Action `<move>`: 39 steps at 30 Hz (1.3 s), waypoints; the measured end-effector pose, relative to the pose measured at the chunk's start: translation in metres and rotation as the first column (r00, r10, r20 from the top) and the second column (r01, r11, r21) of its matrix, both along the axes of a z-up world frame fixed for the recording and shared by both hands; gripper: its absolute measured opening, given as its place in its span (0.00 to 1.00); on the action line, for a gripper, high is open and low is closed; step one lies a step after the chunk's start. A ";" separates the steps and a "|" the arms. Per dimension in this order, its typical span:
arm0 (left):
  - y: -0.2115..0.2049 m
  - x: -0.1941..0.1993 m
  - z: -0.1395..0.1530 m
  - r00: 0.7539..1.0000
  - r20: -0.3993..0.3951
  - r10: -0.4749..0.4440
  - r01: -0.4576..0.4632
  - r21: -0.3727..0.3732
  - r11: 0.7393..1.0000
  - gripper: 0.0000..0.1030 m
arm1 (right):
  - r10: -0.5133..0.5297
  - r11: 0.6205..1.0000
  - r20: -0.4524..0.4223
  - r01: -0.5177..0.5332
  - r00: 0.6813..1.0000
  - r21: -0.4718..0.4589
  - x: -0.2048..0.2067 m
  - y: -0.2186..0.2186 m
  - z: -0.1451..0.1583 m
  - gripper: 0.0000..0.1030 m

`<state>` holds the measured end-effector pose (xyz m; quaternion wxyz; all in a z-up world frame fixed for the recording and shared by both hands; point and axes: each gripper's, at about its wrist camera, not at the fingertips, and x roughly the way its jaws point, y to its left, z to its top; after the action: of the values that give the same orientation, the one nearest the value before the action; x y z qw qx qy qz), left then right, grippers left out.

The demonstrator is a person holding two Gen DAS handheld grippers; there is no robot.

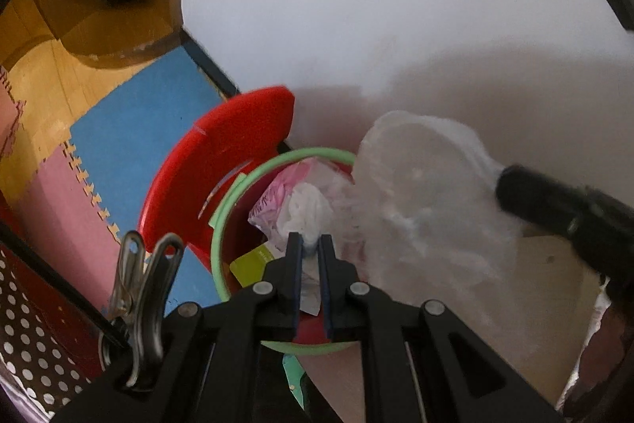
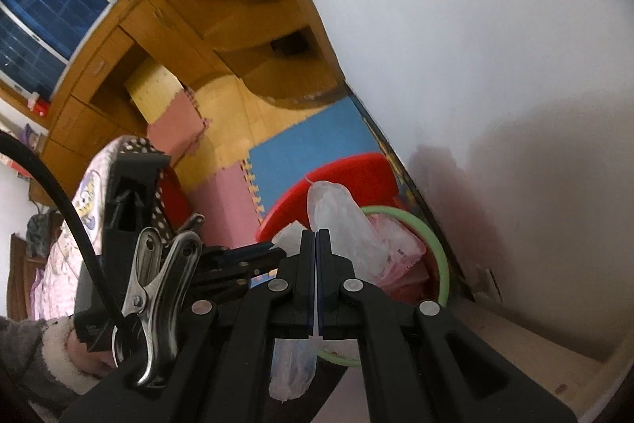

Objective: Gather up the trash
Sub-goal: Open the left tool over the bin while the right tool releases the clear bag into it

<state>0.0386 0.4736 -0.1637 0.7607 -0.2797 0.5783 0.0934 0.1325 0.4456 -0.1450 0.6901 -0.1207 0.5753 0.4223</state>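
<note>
My left tongs (image 1: pixel 310 242) sit low in the middle of the left wrist view, pinched nearly shut on a twist of white plastic that belongs to the bag (image 1: pixel 313 203) of trash. That bag, pink and white and crumpled, hangs just inside the green rim of the bin (image 1: pixel 317 152), which fills the centre of the frame. A red lid (image 1: pixel 222 161) stands tilted behind the bin, to its upper left, against the white wall (image 1: pixel 356 6). At the right of this view a clear plastic bag (image 1: pixel 420 201) billows beside the bin, its far end meeting the black body of my other tool.

In the right wrist view my right tongs (image 2: pixel 316 238) are closed tight, pads together, with the clear plastic bag (image 2: pixel 337 217) caught between them; it sticks up above the tips and trails down below them. The bin (image 2: pixel 443 256) lies at lower right of centre there, the pink bag (image 2: pixel 396 244) inside it. Blue and pink foam mats (image 2: pixel 301 153) cover the floor beyond, and a hand in a fuzzy sleeve (image 2: pixel 47 355) shows at lower left.
</note>
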 end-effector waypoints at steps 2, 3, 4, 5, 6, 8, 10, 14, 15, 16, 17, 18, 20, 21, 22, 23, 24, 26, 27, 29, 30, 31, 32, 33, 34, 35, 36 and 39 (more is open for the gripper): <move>-0.004 0.004 -0.015 1.000 -0.018 0.002 -0.002 -0.004 1.000 0.07 | 0.011 0.999 -0.019 -0.012 1.000 -0.048 0.000 0.003 -0.020 0.01; -0.004 0.006 -0.022 1.000 -0.020 0.003 -0.003 -0.003 1.000 0.07 | -0.018 0.997 -0.088 0.011 0.996 -0.077 0.005 0.004 -0.033 0.01; -0.005 0.007 -0.028 1.000 -0.024 0.003 -0.003 -0.003 1.000 0.07 | -0.042 0.996 -0.109 0.034 0.993 -0.079 0.008 0.006 -0.038 0.01; -0.006 0.009 -0.035 0.999 -0.035 0.002 -0.002 -0.001 1.000 0.07 | -0.067 0.996 -0.122 0.059 0.990 -0.069 0.012 0.006 -0.042 0.01; -0.006 0.010 -0.041 0.999 -0.040 0.004 -0.004 -0.002 1.000 0.07 | -0.065 0.995 -0.096 0.057 0.993 -0.085 0.015 0.011 -0.046 0.01; -0.004 0.009 -0.051 0.999 -0.047 0.013 -0.013 -0.014 1.000 0.07 | -0.037 0.988 -0.062 0.027 0.997 -0.150 0.017 0.022 -0.061 0.01; -0.001 0.007 -0.060 0.998 -0.058 0.014 -0.015 -0.017 1.000 0.07 | -0.058 0.982 -0.098 0.039 0.993 -0.183 0.019 0.029 -0.078 0.01; 0.007 0.004 -0.080 0.996 -0.084 0.018 -0.020 -0.015 1.000 0.07 | -0.081 0.963 -0.139 0.042 0.987 -0.268 0.017 0.038 -0.115 0.01; 0.007 0.003 -0.082 0.996 -0.087 0.019 -0.021 -0.016 1.000 0.07 | -0.098 0.955 -0.159 0.048 0.982 -0.294 0.016 0.039 -0.127 0.01; 0.009 0.003 -0.085 0.996 -0.090 0.019 -0.021 -0.019 1.000 0.07 | -0.110 0.950 -0.173 0.053 0.979 -0.309 0.016 0.039 -0.135 0.01; 0.011 0.002 -0.091 0.995 -0.096 0.020 -0.022 -0.021 1.000 0.07 | -0.132 0.940 -0.196 0.060 0.972 -0.335 0.016 0.039 -0.148 0.01; 0.012 0.002 -0.094 0.995 -0.102 0.020 -0.022 -0.022 1.000 0.07 | -0.144 0.934 -0.208 0.064 0.967 -0.351 0.015 0.039 -0.155 0.01; 0.014 0.003 -0.099 0.993 -0.114 0.021 -0.024 -0.025 0.999 0.07 | -0.166 0.923 -0.227 0.070 0.960 -0.380 0.016 0.040 -0.172 0.01; 0.015 0.003 -0.100 0.992 -0.121 0.023 -0.027 -0.026 0.999 0.07 | -0.179 0.916 -0.232 0.075 0.956 -0.394 0.016 0.037 -0.180 0.01; 0.016 0.003 -0.099 0.992 -0.126 0.026 -0.030 -0.028 0.999 0.08 | -0.192 0.914 -0.236 0.086 0.952 -0.397 0.014 0.033 -0.184 0.01; 0.017 0.002 -0.098 0.991 -0.126 0.034 -0.038 -0.031 0.999 0.13 | -0.204 0.916 -0.239 0.099 0.949 -0.389 0.013 0.029 -0.186 0.01; 0.017 0.002 -0.096 0.991 -0.126 0.039 -0.043 -0.032 0.999 0.29 | -0.215 0.925 -0.239 0.119 0.947 -0.362 0.013 0.020 -0.189 0.01; 0.018 0.000 -0.092 0.992 -0.122 0.039 -0.044 -0.038 0.998 0.51 | -0.240 0.927 -0.243 0.148 0.940 -0.343 0.013 0.012 -0.191 0.03; 0.017 -0.001 -0.090 0.992 -0.122 0.041 -0.045 -0.033 0.998 0.55 | -0.281 0.925 -0.272 0.184 0.920 -0.333 0.017 0.008 -0.192 0.07; 0.017 -0.003 -0.086 0.990 -0.135 0.043 -0.048 -0.029 0.998 0.57 | -0.318 0.932 -0.316 0.234 0.894 -0.276 0.023 0.009 -0.193 0.23; 0.017 -0.005 -0.085 0.988 -0.145 0.047 -0.051 -0.028 0.998 0.58 | -0.327 0.932 -0.317 0.247 0.890 -0.267 0.023 0.009 -0.195 0.40; 0.019 -0.007 -0.084 0.987 -0.151 0.053 -0.058 -0.025 0.998 0.59 | -0.334 0.928 -0.309 0.253 0.891 -0.274 0.020 0.010 -0.196 0.47; 0.020 -0.011 -0.082 0.987 -0.152 0.060 -0.064 -0.025 0.998 0.61 | -0.341 0.924 -0.308 0.257 0.888 -0.282 0.019 0.009 -0.197 0.57; 0.021 -0.013 -0.079 0.986 -0.152 0.066 -0.070 -0.027 0.997 0.62 | -0.350 0.921 -0.312 0.262 0.883 -0.290 0.018 0.008 -0.199 0.62; 0.023 -0.016 -0.077 0.986 -0.152 0.071 -0.076 -0.030 0.997 0.62 | -0.355 0.919 -0.317 0.267 0.879 -0.289 0.017 0.008 -0.198 0.63; 0.024 -0.019 -0.074 0.986 -0.152 0.074 -0.079 -0.032 0.996 0.62 | -0.358 0.919 -0.317 0.271 0.878 -0.286 0.016 0.008 -0.196 0.64; 0.025 -0.022 -0.072 0.985 -0.153 0.075 -0.080 -0.032 0.996 0.62 | -0.357 0.921 -0.310 0.277 0.881 -0.274 0.015 0.009 -0.193 0.65; 0.027 -0.029 -0.058 0.987 -0.142 0.076 -0.081 -0.028 0.996 0.62 | -0.337 0.936 -0.282 0.288 0.898 -0.200 0.013 0.013 -0.172 0.67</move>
<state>0.0099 0.5002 -0.2221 0.7090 -0.3078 0.6205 0.1329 0.1459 0.4583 -0.3174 0.6381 -0.0110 0.7196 0.2738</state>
